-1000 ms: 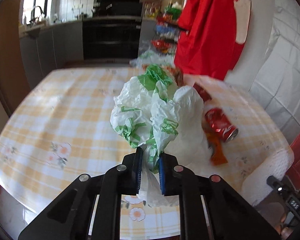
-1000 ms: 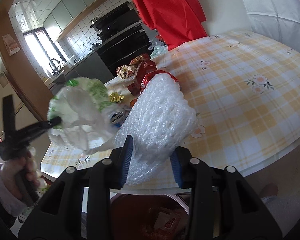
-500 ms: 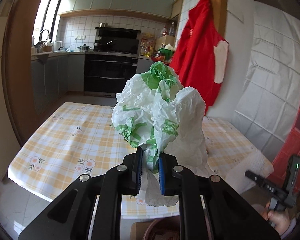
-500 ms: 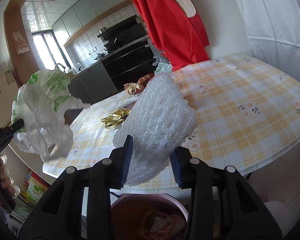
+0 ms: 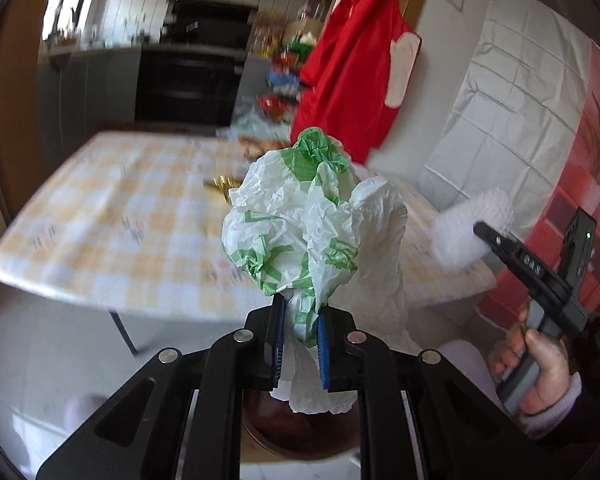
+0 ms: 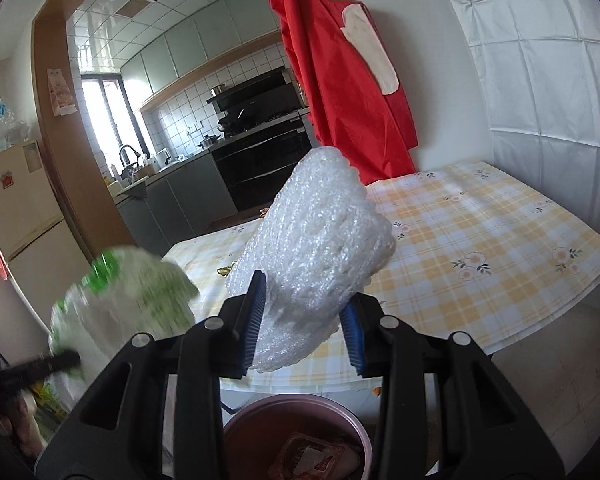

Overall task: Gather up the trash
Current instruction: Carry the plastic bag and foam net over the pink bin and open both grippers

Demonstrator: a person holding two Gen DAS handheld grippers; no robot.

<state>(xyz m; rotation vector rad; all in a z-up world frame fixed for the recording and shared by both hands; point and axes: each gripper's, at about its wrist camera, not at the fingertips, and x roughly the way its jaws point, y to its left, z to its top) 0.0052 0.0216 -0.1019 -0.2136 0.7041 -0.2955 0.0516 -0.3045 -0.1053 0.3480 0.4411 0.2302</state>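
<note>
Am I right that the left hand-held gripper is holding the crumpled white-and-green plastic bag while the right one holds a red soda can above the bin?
Not quite: the right hand-held gripper holds a white roll of bubble wrap, not a red soda can, as the right wrist view shows. The rest stands: the left hand-held gripper grips the plastic bag, and the bin sits below.

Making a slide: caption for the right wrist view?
Right gripper holds bubble wrap above the trash bin, beside the checked table.
</note>
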